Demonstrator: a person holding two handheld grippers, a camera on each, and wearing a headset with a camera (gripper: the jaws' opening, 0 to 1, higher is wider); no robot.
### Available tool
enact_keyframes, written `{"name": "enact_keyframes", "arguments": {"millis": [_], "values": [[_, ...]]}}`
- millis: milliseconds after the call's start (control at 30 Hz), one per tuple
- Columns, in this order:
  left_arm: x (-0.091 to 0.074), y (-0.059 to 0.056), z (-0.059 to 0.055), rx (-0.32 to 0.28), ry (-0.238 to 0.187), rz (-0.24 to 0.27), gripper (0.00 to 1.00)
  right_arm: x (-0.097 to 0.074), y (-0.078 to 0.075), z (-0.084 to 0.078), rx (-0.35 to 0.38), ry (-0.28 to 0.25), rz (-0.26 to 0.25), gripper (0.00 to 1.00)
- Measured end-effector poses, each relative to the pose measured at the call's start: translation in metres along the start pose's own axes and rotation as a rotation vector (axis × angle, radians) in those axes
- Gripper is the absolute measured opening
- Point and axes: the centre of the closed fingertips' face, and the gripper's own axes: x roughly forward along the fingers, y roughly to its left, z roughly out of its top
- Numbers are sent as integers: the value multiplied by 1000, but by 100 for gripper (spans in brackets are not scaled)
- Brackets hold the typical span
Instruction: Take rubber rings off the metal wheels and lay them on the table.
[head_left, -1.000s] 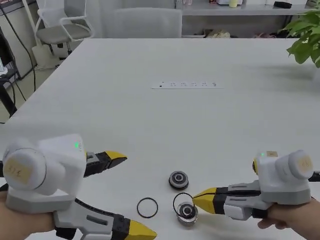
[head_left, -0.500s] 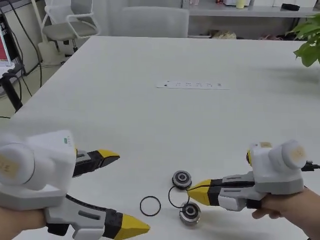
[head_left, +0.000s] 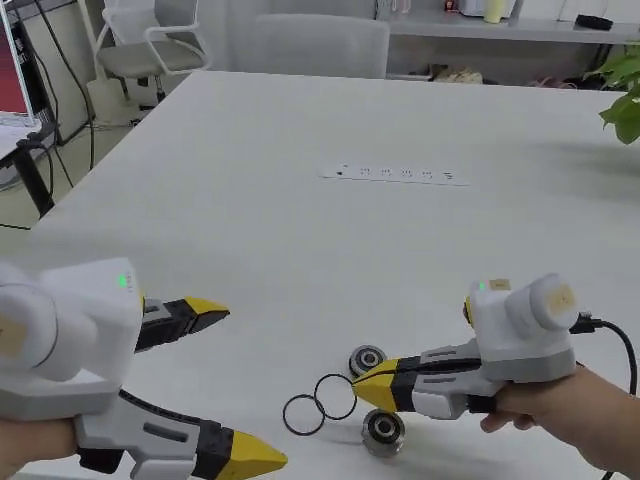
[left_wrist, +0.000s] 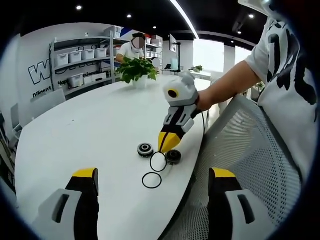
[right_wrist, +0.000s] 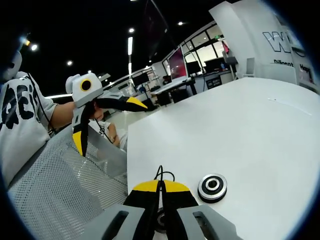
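My right gripper (head_left: 360, 381) is shut on a thin black rubber ring (head_left: 335, 397), which it holds just left of two metal wheels. One wheel (head_left: 367, 360) lies behind the jaws, the other (head_left: 383, 430) in front of them. A second ring (head_left: 302, 414) lies flat on the white table (head_left: 330, 250), and the held ring overlaps its edge. In the right gripper view the closed jaws (right_wrist: 160, 186) pinch the ring (right_wrist: 165, 174), with a wheel (right_wrist: 212, 187) to the right. My left gripper (head_left: 230, 385) stands open and holds nothing, left of the rings. In the left gripper view its jaws (left_wrist: 153, 173) frame both rings (left_wrist: 152, 180).
The rings and wheels lie close to the table's near edge. A white power strip (head_left: 393, 174) sits mid-table. A mesh chair (left_wrist: 250, 150) stands against the near edge. Office chairs (head_left: 150, 45) and a green plant (head_left: 625, 90) stand at the far side.
My right gripper has carried the ring leftward, away from the near wheel, to beside the ring on the table. The left gripper has stayed open and roughly in place.
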Motion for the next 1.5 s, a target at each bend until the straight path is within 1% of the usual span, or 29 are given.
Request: {"name": "enact_keyframes", "arguments": {"millis": [267,400,567,800,967,1033,1133,1333,1500], "values": [[-2,3,2,-13,-15,11,90,13,-2,3,-3,19,17,0],[-3,4,2,-20,-20,19,89,22,0,5,-1,24,30,0],[-3,5,2,-24,-25,26,89,32,5,0,-8,50,50,0],[-2,6,-1,-39,-28,30,88,41,6,-9,-12,85,51,0],[-2,6,-2,-46,-28,32,87,43,0,-12,-3,94,24,0],[-2,6,-2,-45,-25,33,87,43,-2,-14,11,97,17,0],[-1,5,-3,-42,-22,31,86,42,-7,-18,8,112,-9,0],[-1,5,-4,-46,-19,33,85,40,-12,-20,23,107,-34,0],[-1,6,-6,-49,-16,35,85,40,-18,-22,38,114,-64,0]]}}
